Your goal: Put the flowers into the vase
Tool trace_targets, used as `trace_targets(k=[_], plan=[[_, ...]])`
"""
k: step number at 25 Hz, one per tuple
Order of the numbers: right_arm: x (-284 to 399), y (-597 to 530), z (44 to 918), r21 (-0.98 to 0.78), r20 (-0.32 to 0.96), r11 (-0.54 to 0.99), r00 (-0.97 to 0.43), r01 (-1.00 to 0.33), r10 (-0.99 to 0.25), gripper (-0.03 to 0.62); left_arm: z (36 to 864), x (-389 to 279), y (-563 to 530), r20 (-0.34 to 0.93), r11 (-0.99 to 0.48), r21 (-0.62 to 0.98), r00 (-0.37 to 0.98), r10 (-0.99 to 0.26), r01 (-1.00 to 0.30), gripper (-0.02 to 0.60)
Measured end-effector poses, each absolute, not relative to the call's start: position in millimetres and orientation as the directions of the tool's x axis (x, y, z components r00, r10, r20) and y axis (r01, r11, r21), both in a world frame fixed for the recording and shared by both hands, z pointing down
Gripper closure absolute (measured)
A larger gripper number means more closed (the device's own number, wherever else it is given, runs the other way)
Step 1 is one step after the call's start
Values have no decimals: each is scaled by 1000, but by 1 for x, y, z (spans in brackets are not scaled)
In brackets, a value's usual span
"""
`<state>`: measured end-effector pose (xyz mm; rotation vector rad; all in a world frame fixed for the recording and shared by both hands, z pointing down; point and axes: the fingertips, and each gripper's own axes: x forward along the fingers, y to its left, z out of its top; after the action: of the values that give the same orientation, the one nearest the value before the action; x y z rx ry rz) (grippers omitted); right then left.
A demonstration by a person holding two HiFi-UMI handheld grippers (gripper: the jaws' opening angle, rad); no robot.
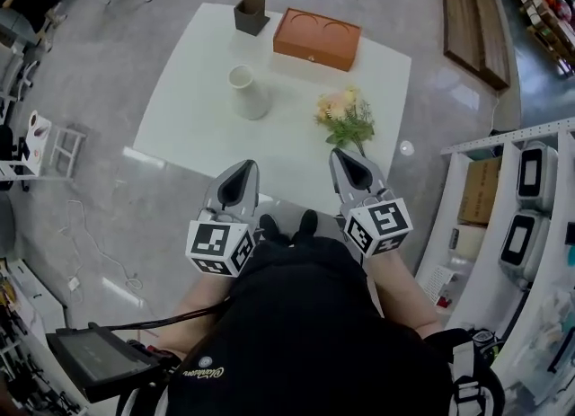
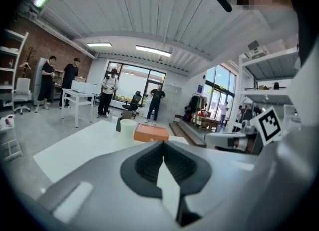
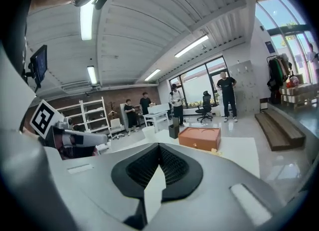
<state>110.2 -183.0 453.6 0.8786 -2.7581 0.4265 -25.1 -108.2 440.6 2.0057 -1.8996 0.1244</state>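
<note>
Left hand-held gripper (image 1: 243,166) is hovering at the near edge of the white bench (image 1: 193,82), jaws clenched together, nothing between them. White vase (image 1: 248,92) is standing upright left of the bench's middle. Behind it a dark holder (image 1: 252,12) is sitting at the far edge, with an orange box (image 1: 316,39) just beside it on the right. Flowers (image 1: 345,116) are lying on the bench, right of the vase and apart from it, just ahead of the right hand-held gripper (image 1: 340,155), which is likewise clenched and empty.
</note>
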Motion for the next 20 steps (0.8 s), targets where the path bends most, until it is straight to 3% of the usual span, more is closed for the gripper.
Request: trace_targets(k=[8, 12, 16, 20], plan=[[168, -232, 564, -48, 636, 773, -616, -633, -464, 591, 456, -10, -123, 349, -60, 225, 139, -927, -972, 575], [183, -247, 615, -13, 783, 804, -506, -595, -362, 476, 461, -11, -124, 361, -61, 232, 144, -921, -971, 575], [188, -263, 649, 4, 871, 827, -404, -562, -278, 425, 467, -14, -125, 372, -58, 238, 146, -917, -970, 575], [188, -272, 673, -26, 933, 845, -317, -533, -171, 416, 470, -15, -125, 378, -58, 250, 152, -913, -967, 575]])
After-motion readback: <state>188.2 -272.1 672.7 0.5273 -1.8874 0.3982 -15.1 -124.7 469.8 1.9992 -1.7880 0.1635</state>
